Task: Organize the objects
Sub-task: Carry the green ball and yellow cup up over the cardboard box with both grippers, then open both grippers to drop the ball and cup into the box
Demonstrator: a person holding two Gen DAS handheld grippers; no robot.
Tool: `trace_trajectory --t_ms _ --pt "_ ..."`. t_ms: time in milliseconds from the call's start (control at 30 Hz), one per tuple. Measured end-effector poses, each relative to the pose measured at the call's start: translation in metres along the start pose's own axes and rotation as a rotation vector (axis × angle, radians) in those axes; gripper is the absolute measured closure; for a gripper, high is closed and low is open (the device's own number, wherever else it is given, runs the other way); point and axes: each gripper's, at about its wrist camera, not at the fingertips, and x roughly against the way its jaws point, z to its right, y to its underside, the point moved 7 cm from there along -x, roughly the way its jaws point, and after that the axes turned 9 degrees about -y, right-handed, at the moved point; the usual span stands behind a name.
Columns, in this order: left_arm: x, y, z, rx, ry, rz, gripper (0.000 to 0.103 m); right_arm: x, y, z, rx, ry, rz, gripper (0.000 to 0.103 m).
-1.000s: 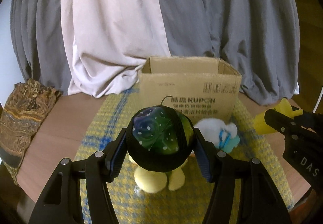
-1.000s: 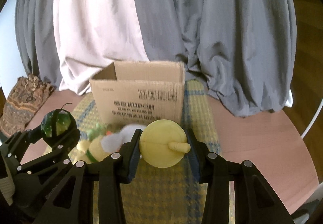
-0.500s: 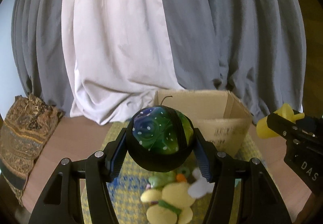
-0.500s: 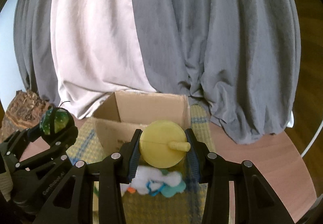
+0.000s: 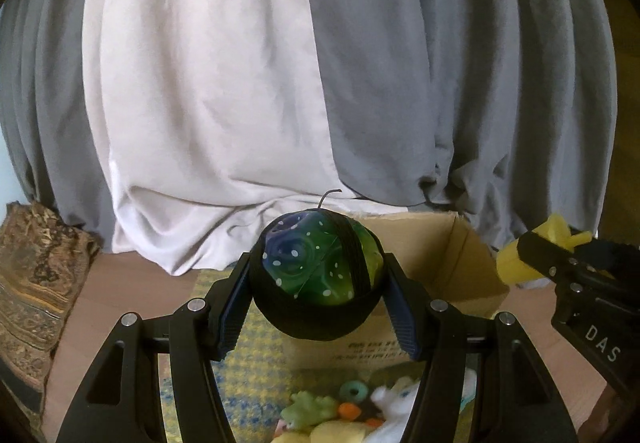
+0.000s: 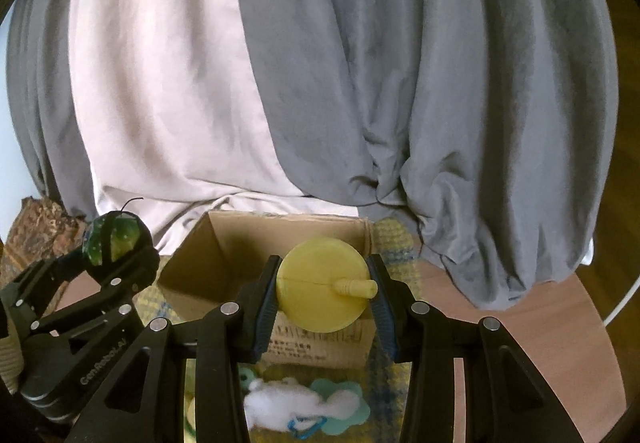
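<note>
My left gripper [image 5: 318, 285] is shut on a dark green and blue spotted ball [image 5: 320, 267] with a thin stem, held above the near left corner of an open cardboard box [image 5: 452, 263]. My right gripper [image 6: 324, 289] is shut on a round yellow toy [image 6: 322, 283] with a short peg, held above the box's [image 6: 224, 263] near rim. The left gripper with the ball [image 6: 114, 241] shows at the left of the right wrist view. The yellow toy [image 5: 516, 263] shows at the right of the left wrist view.
Plush toys lie in front of the box on a yellow checked mat [image 5: 256, 359]: a yellow and green one [image 5: 320, 419] and a white one [image 6: 288, 403]. Grey and white curtains [image 5: 240, 83] hang behind. A patterned cushion [image 5: 32, 283] lies at the left on the wooden table [image 6: 480, 323].
Both grippers have risen and moved forward toward the box with their toys. The box's open inside now shows, and the plush toys have dropped to the bottom of both views.
</note>
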Motion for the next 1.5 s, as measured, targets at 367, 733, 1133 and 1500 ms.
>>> trace_trajectory --t_ms 367,733,1133,1500 --pt "-0.035 -0.018 0.015 -0.004 0.033 -0.058 0.042 -0.039 -0.014 0.009 -0.031 -0.008 -0.069 0.061" --pt "-0.054 -0.009 0.024 0.003 0.050 -0.112 0.041 -0.052 -0.018 0.015 -0.042 -0.029 -0.091 0.060" --pt "-0.047 -0.008 0.019 -0.026 -0.031 -0.092 0.004 -0.041 -0.019 0.022 -0.073 -0.015 -0.056 0.016" --pt "-0.035 -0.001 0.006 -0.006 -0.099 -0.078 0.000 -0.029 -0.011 0.019 -0.067 0.013 -0.048 0.013"
